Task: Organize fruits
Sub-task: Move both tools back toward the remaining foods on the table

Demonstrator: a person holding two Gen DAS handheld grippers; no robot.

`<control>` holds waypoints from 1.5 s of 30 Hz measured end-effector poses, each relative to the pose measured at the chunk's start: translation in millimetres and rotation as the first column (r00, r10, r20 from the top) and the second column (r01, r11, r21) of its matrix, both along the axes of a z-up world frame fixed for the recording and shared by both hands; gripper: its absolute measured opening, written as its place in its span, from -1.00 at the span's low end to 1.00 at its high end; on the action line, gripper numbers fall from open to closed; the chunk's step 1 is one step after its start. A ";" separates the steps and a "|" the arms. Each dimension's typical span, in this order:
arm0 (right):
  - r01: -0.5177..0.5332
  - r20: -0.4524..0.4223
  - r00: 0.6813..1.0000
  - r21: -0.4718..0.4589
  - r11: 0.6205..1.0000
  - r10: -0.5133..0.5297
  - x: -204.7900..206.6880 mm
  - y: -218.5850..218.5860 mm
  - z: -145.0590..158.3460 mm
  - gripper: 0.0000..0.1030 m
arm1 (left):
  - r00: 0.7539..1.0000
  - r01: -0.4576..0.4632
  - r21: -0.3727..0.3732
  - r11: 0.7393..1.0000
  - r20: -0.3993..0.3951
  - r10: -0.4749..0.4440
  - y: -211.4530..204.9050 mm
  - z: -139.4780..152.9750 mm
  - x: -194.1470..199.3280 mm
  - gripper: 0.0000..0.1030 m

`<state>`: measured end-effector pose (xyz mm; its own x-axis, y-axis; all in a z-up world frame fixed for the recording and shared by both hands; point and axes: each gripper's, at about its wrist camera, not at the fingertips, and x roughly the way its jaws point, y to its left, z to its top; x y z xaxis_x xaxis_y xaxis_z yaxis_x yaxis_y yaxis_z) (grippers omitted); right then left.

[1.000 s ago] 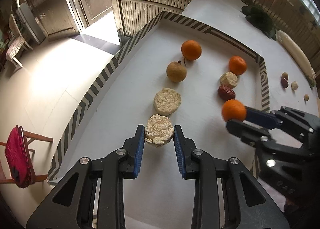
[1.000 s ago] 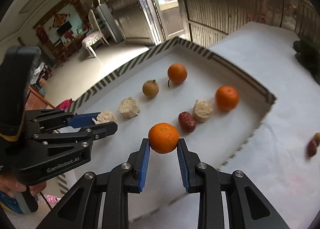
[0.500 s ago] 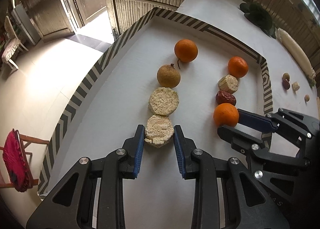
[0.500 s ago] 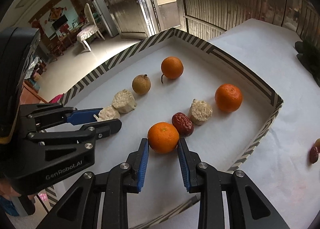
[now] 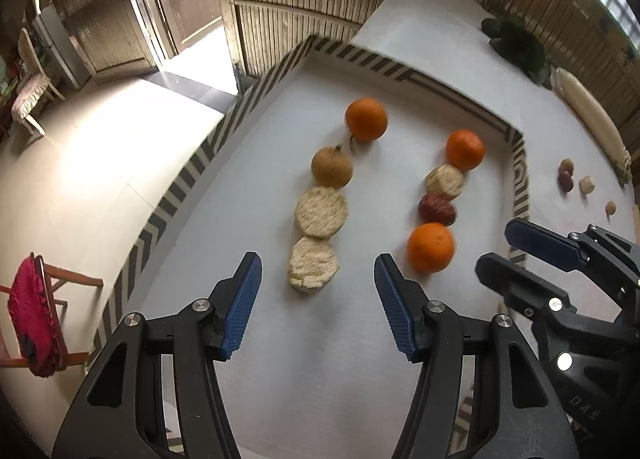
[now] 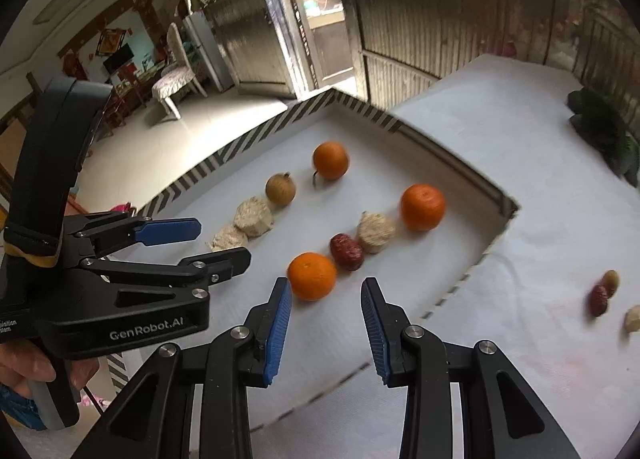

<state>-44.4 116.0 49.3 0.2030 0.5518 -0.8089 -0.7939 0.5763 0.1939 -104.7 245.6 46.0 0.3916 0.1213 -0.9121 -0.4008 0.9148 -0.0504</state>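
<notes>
A white-lined tray with a striped rim point(image 5: 192, 175) holds two rows of fruit. The left row runs from an orange point(image 5: 366, 119) to a brown round fruit point(image 5: 332, 167), a pale disc point(image 5: 322, 211) and a second pale disc point(image 5: 314, 265). My left gripper point(image 5: 318, 261) straddles that nearest disc, its jaws opening and clear of it. The right row has an orange point(image 5: 464, 149), a pale chunk point(image 5: 444, 181), a red date point(image 5: 436, 209) and a near orange point(image 6: 312, 275). My right gripper point(image 6: 326, 285) sits just behind the near orange, its jaws opening and no longer gripping it.
On the white cloth right of the tray lie small fruits point(image 5: 566, 175), a pale cube point(image 5: 587, 183), a long pale vegetable point(image 5: 588, 115) and a dark green bunch point(image 5: 516, 45). A chair with a red cushion point(image 5: 28, 323) stands on the floor at left. A person's hand point(image 6: 24, 371) holds the left gripper.
The right gripper lowered the orange into the tray behind the date, let go and drew back slightly. The left gripper's jaws spread wide and released the pale disc, which stays put.
</notes>
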 end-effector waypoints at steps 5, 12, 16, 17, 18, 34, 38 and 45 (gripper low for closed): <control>0.067 0.021 0.997 0.022 0.997 -0.068 5.7 -21.7 12.4 -0.32 | 0.999 0.024 0.013 1.000 0.028 -0.024 -13.5 12.2 5.7 0.15; 0.175 0.040 0.984 0.030 0.984 -0.176 12.0 -62.2 23.6 -0.31 | 0.996 0.078 0.020 0.997 0.047 -0.079 -43.3 21.4 22.4 0.15; 0.227 0.044 0.973 0.023 0.974 -0.228 16.6 -84.4 24.6 -0.30 | 0.990 0.127 0.018 0.992 0.053 -0.128 -63.2 24.7 35.6 0.15; 0.243 0.045 0.969 0.021 0.970 -0.244 17.3 -92.2 25.4 -0.30 | 0.989 0.139 0.017 0.990 0.054 -0.140 -68.5 25.3 38.9 0.15; 0.255 0.045 0.966 0.019 0.967 -0.256 18.2 -98.4 25.3 -0.29 | 0.987 0.152 0.014 0.988 0.055 -0.152 -74.4 25.6 42.5 0.15; 0.491 0.022 0.871 -0.028 0.870 -0.491 39.3 -216.1 15.0 -0.25 | 0.942 0.333 -0.017 0.943 0.055 -0.332 -158.9 25.8 89.7 0.15; 0.526 0.017 0.850 -0.032 0.850 -0.526 41.9 -237.1 11.9 -0.25 | 0.931 0.364 -0.023 0.931 0.047 -0.363 -176.7 21.7 100.9 0.15; 0.567 0.005 0.823 -0.038 0.823 -0.567 46.9 -263.3 6.9 -0.25 | 0.913 0.407 -0.029 0.913 0.043 -0.405 -200.4 17.2 121.8 0.15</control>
